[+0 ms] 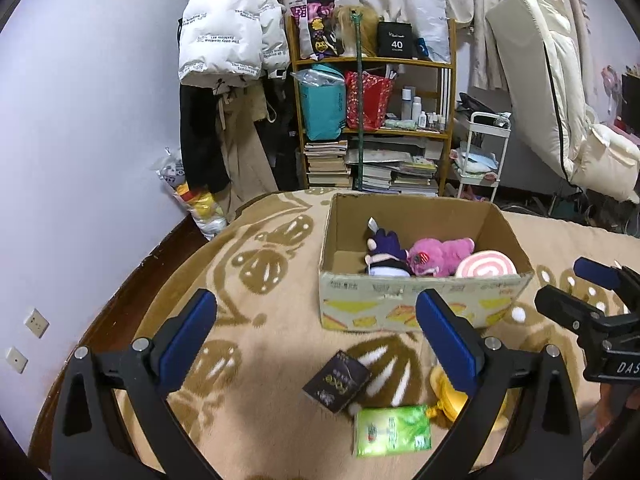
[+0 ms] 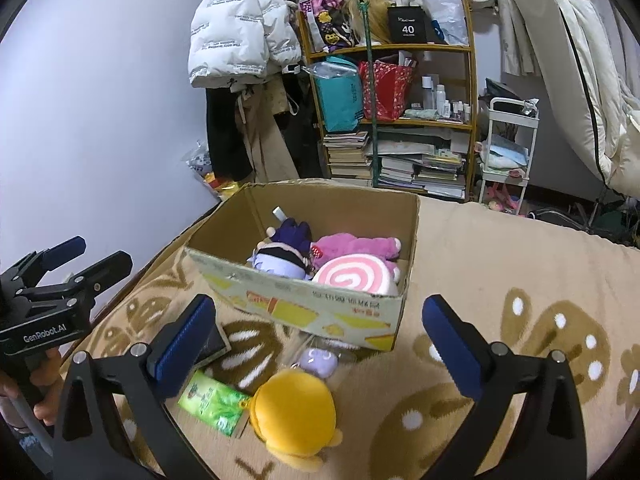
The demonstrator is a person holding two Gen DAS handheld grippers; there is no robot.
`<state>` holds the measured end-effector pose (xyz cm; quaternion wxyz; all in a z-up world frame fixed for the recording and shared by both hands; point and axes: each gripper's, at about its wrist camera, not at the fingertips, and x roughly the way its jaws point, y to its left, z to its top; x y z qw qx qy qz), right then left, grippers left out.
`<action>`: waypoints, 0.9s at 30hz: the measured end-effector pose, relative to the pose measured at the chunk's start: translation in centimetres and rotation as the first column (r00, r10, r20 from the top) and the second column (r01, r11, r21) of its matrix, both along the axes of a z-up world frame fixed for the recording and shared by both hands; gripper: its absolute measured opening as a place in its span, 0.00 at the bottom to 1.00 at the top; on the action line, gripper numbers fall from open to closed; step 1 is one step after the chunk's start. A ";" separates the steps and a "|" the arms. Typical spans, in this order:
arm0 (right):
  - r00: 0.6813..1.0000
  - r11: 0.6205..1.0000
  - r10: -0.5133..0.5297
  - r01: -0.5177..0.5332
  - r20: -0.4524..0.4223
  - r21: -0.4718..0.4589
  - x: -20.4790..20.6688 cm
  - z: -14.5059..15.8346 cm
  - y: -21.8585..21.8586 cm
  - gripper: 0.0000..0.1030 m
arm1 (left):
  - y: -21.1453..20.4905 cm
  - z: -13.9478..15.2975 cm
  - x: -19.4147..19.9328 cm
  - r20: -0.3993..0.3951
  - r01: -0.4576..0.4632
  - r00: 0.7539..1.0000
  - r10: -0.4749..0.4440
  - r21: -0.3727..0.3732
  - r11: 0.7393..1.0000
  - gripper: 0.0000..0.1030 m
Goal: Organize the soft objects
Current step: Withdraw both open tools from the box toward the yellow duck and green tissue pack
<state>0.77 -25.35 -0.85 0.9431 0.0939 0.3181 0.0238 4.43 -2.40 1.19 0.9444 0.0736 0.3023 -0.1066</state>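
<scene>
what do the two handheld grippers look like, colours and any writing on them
Both are matte black frames with silver rivets at the joints and blue pads lining the fingers. The left gripper carries white "GenRobot.AI" lettering on its body, read in the right wrist view. The right gripper shows white letters "DAS" on its body, cut off at the edge of the left wrist view. No cables visible.

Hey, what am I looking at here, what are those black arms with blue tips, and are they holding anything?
They are two hand-held grabbers, each carrying its own camera looking along its fingers. One picture comes from the left gripper, the other from the right gripper. Both stand open and hold nothing. On the patterned blanket sits a cardboard box with a pink plush, a purple doll and a swirl cushion inside. In front of the box lie a yellow plush, a green packet and a dark booklet.
</scene>
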 end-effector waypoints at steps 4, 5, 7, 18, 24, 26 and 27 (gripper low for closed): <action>1.000 1.000 0.000 0.000 -0.003 0.001 -1.0 0.2 0.1 1.00 | 0.5 -0.2 -1.7 -0.012 0.008 1.000 -0.008 0.006 1.000 0.96; 1.000 1.000 -0.001 0.001 -0.006 0.003 -1.3 0.2 0.2 1.00 | 0.4 -0.3 -2.0 -0.016 0.009 1.000 -0.009 0.013 1.000 0.96; 1.000 1.000 0.000 0.000 -0.013 0.006 -1.8 0.1 0.3 1.00 | 0.3 -0.6 -2.7 -0.028 0.015 1.000 -0.014 0.032 0.999 0.96; 0.999 1.000 0.013 -0.012 -0.046 0.007 -3.2 -0.3 0.9 1.00 | 0.4 -1.7 -3.5 -0.099 0.021 0.995 -0.016 0.050 0.999 0.96; 0.997 1.000 0.025 -0.025 -0.075 0.000 -2.8 -1.0 1.4 1.00 | 0.2 -2.7 -3.0 -0.138 0.029 0.990 -0.020 0.060 0.998 0.96; 0.996 1.000 0.028 -0.028 -0.087 0.000 -2.5 -1.3 1.5 1.00 | 0.0 -3.3 -2.6 -0.158 0.035 0.987 -0.025 0.066 0.997 0.96; 0.995 1.000 0.029 -0.029 -0.094 0.000 -2.4 -1.4 1.5 1.00 | -0.1 -3.5 -2.5 -0.165 0.038 0.986 -0.027 0.067 0.997 0.96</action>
